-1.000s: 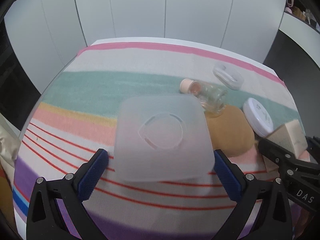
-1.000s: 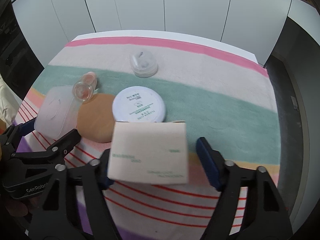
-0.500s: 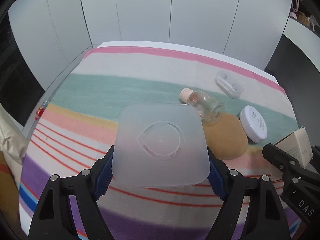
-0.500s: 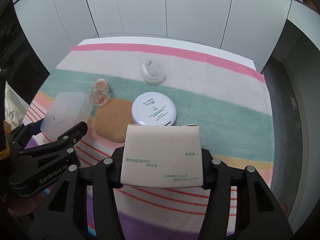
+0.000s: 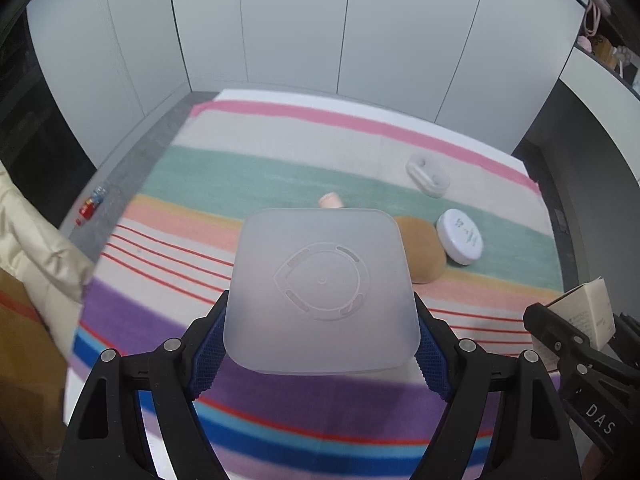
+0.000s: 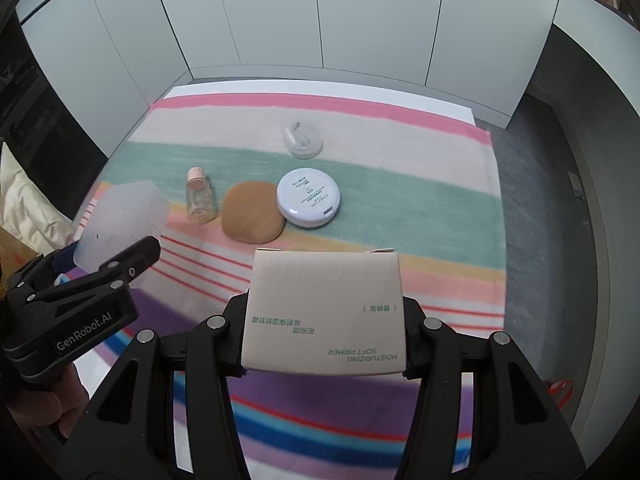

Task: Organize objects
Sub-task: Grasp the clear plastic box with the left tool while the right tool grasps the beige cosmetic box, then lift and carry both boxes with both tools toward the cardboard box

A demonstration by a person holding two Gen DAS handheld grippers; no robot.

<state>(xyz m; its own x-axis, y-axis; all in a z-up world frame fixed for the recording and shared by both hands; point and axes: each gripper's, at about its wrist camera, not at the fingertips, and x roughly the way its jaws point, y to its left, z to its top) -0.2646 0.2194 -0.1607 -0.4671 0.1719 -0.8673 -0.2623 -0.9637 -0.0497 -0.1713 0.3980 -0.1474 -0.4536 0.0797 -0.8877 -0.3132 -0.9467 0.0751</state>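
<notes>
- Both grippers are rising off the striped blanket (image 6: 400, 152) compared with a second ago: I am seeing more of the bed and the white cupboard doors (image 5: 300, 40), and the things lying on the cloth are looking smaller and further off.
- My left gripper (image 5: 320, 344) was standing wide around the frosted square lid (image 5: 320, 288) a second ago; its jaws have since been closing, and now the blue pads are pressing on the lid's two side edges, so it is gripping the lid and holding it clear of the cloth.
- I am holding that lid flat-face-up by its edges, which I judge is the only hold a thin, broad piece like this allows.
- My right gripper (image 6: 324, 336) has likewise been closing and is now clamped on the beige primer box (image 6: 324, 312), pinching its two narrow sides; the print is reading upside down to me.
- Left behind, the small glass bottle (image 6: 200, 200) is lying on its side, touching or just beside the brown sponge puff (image 6: 252, 216), with the white compact (image 6: 309, 198) against the puff's other side.
- A clear plastic case (image 6: 301, 140) is sitting apart, further up the green stripe.
- I am judging this as the carry stage: both pieces lifted together so they can be set somewhere tidier, though I cannot tell where yet.
</notes>
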